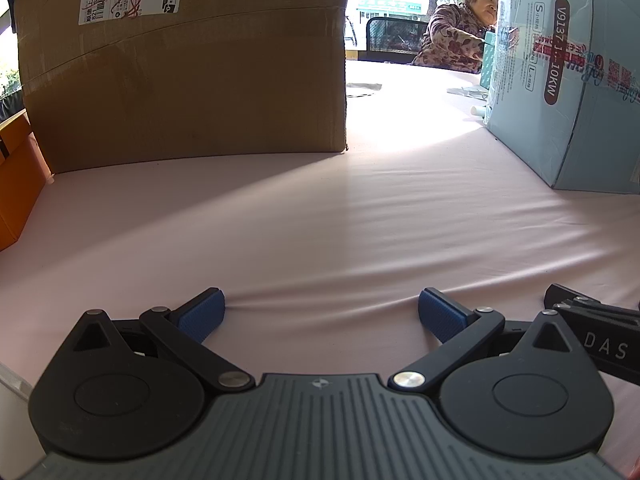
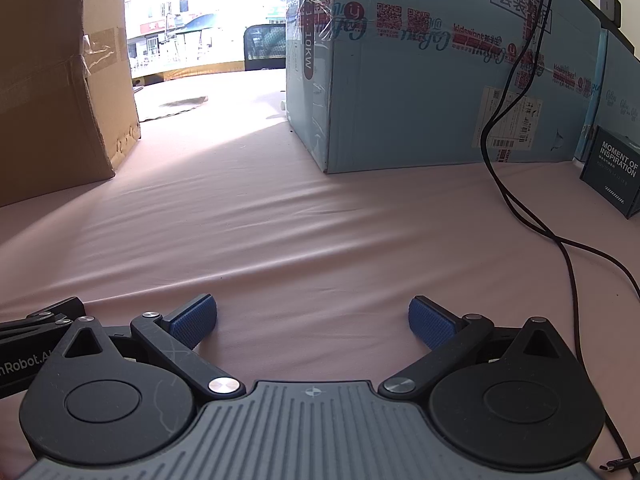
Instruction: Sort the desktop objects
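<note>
- The left gripper [image 1: 321,312] sits low over the desk [image 1: 320,232], its blue-padded fingers [image 1: 200,314] spread wide with nothing between them; the right gripper [image 2: 313,318] is held the same way, fingers [image 2: 434,322] apart and empty.
- The two grippers lie side by side, each showing at the edge of the other's view, with "DAS" and "nRobot.A" readable on their bodies.
- The desk is covered in a pale pink, softly wrinkled cloth; no small object lies on the stretch in front of either gripper.
- A black cable [image 2: 516,184] trails across the cloth on the right, beside a small dark box [image 2: 614,170] printed "MOMENT OF INSPIRATION".
- Further back stand a brown cardboard box [image 1: 184,64] with a shipping label on the left and a light blue carton [image 2: 420,64] on the right, marked "10KW", with QR codes.
- An orange box [image 1: 18,184] stands at the far left.
- Beyond the gap between the boxes a person [image 1: 460,32] sits before bright windows showing street buildings.
</note>
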### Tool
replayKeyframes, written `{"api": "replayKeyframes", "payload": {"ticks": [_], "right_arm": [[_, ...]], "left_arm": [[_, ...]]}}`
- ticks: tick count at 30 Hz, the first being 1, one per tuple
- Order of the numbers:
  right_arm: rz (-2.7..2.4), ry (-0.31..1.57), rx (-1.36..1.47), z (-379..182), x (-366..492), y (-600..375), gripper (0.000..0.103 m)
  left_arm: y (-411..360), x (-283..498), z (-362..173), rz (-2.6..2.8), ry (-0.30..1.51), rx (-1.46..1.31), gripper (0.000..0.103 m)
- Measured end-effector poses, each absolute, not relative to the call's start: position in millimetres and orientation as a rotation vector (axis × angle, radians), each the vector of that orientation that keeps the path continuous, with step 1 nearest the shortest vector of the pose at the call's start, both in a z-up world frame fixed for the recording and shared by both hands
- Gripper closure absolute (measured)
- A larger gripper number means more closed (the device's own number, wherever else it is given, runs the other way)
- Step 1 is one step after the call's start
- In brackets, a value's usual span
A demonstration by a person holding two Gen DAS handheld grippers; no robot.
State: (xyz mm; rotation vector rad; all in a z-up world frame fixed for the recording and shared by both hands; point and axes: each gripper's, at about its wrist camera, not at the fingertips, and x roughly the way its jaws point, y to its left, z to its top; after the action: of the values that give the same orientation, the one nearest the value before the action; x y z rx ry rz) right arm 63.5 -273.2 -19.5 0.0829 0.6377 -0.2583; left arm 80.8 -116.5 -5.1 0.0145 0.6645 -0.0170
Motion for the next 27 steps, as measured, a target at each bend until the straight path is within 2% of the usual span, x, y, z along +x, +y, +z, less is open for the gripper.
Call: {"api": "replayKeyframes", "payload": {"ticks": [11,27], "right_arm": [[-0.257,0.616,0.149,-20,61,-280,0.0],[-0.274,0.633,0.099,-20,65,-272,0.0]], "left_arm": [[-116,80,-5,-0.016,0.663,0.014,0.0],[-116,81,-5,-0.016,0.664,0.014,0.0]]}}
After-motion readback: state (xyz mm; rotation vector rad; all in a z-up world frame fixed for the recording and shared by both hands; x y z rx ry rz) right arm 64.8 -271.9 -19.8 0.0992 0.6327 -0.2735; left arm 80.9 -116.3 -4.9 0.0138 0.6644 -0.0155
